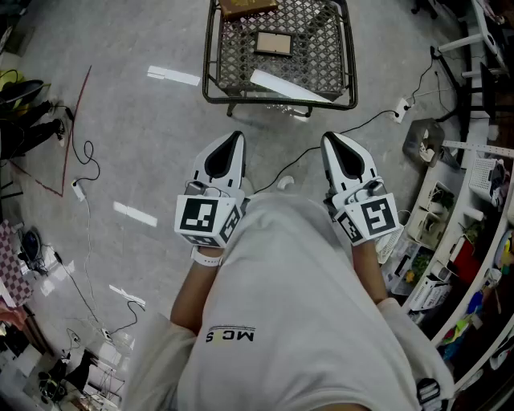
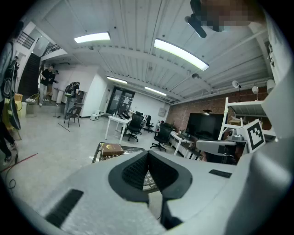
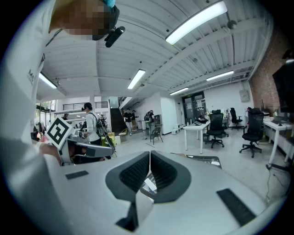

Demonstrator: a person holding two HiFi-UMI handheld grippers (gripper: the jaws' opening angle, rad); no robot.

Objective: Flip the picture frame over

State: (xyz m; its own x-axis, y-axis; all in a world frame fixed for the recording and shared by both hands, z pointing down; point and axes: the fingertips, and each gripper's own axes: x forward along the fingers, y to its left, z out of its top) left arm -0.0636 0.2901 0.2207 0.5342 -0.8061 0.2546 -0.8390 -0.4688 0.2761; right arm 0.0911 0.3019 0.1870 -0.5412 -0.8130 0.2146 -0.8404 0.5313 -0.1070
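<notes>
A small wood-edged picture frame (image 1: 273, 42) lies flat on a metal mesh table (image 1: 210, 56) ahead of me on the floor. Beside it are a brown book (image 1: 247, 7) and a long white strip (image 1: 289, 87). My left gripper (image 1: 234, 138) and right gripper (image 1: 330, 138) are held close to my body, well short of the table, both shut with nothing between the jaws. In the left gripper view the left gripper (image 2: 148, 154) points toward the table, where the brown book (image 2: 111, 149) shows. In the right gripper view the right gripper (image 3: 149, 154) is shut too.
Cables (image 1: 84, 160) and a power strip (image 1: 399, 109) lie on the grey floor. Shelves with clutter (image 1: 450, 241) stand at the right, more gear (image 1: 24, 112) at the left. Desks and office chairs (image 2: 135, 126) and standing people (image 3: 92, 124) are farther off.
</notes>
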